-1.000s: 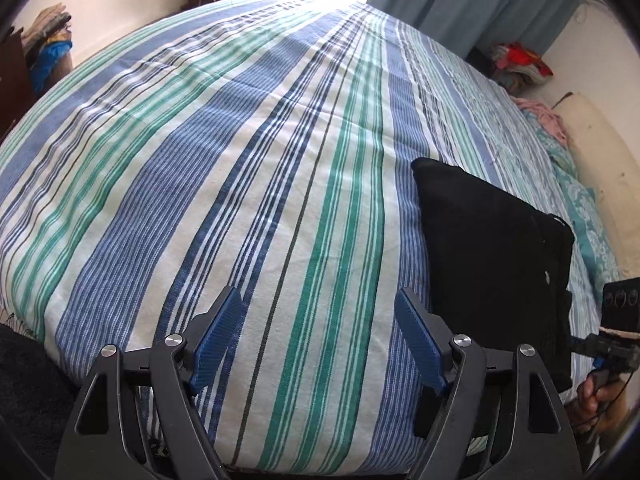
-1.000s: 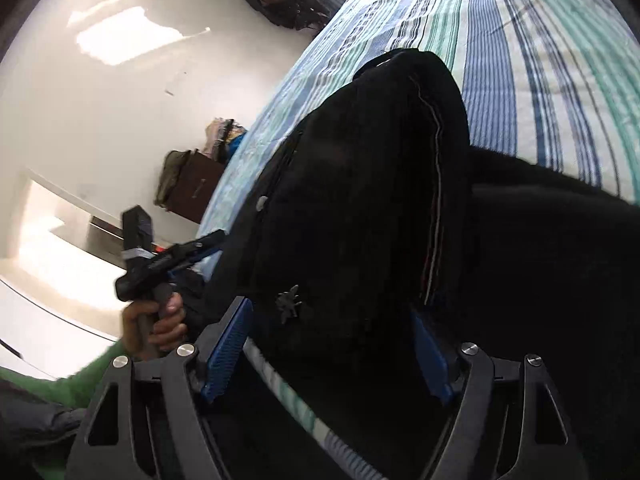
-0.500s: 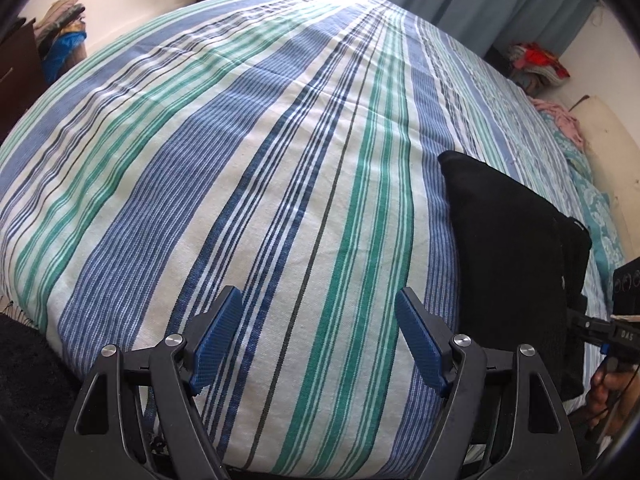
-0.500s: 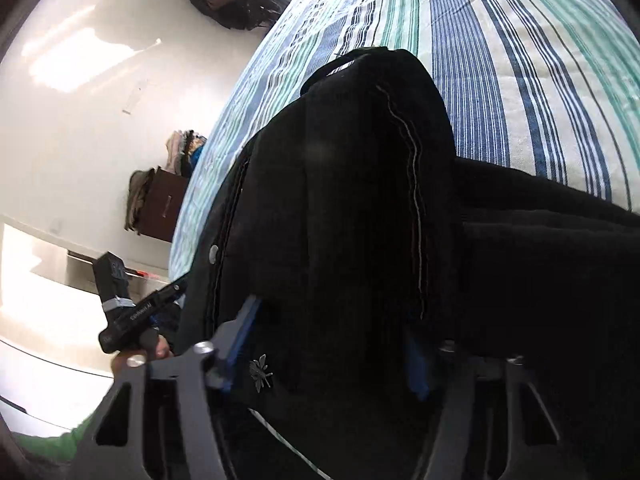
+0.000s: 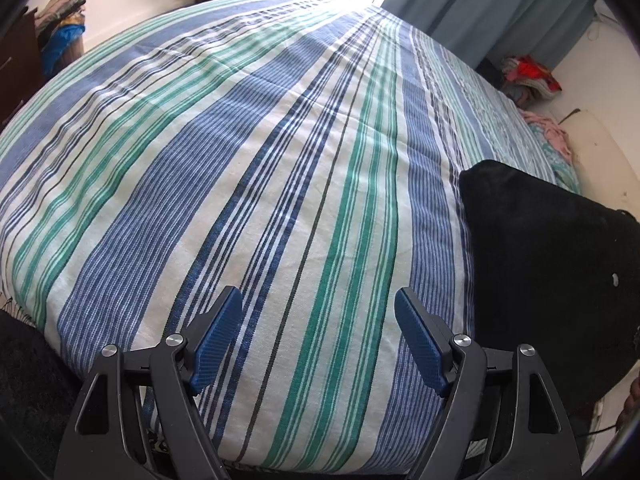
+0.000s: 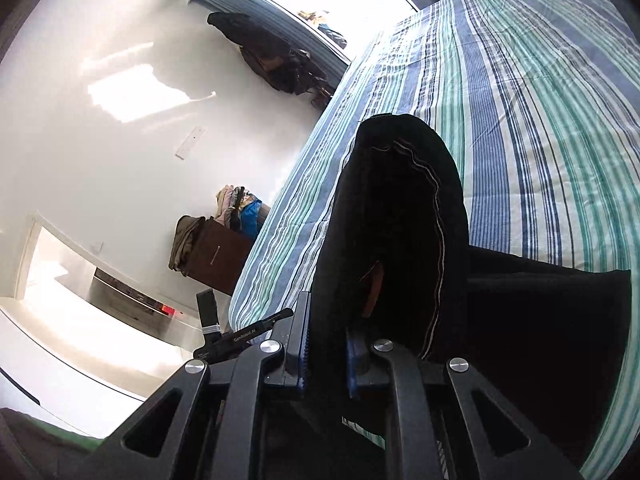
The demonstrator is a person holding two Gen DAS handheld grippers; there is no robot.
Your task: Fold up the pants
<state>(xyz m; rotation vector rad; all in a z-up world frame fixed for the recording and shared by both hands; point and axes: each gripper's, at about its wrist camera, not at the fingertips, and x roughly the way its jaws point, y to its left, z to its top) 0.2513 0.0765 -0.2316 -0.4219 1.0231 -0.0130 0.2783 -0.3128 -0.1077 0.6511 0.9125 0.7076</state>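
Observation:
The black pants (image 5: pixel 548 272) lie folded at the bed's near right edge in the left wrist view. In the right wrist view one thick fold of the pants (image 6: pixel 396 232) is raised, with the rest lying flat to its right. My right gripper (image 6: pixel 325 354) is shut on the near edge of that fold, its blue pads pressed on the cloth. My left gripper (image 5: pixel 318 340) is open and empty, over the striped bedspread (image 5: pixel 256 184) well left of the pants.
The striped bedspread (image 6: pixel 532 92) covers the whole bed. A dark wooden cabinet (image 6: pixel 218 258) with piled clothes stands beside the bed. Clothes (image 5: pixel 528 76) and a blue curtain (image 5: pixel 492 4) are at the far right. The left gripper's handle (image 6: pixel 236 336) shows below.
My right gripper has closed on the pants' fold and raised it. My left gripper has stayed open and shifted slightly left, away from the pants.

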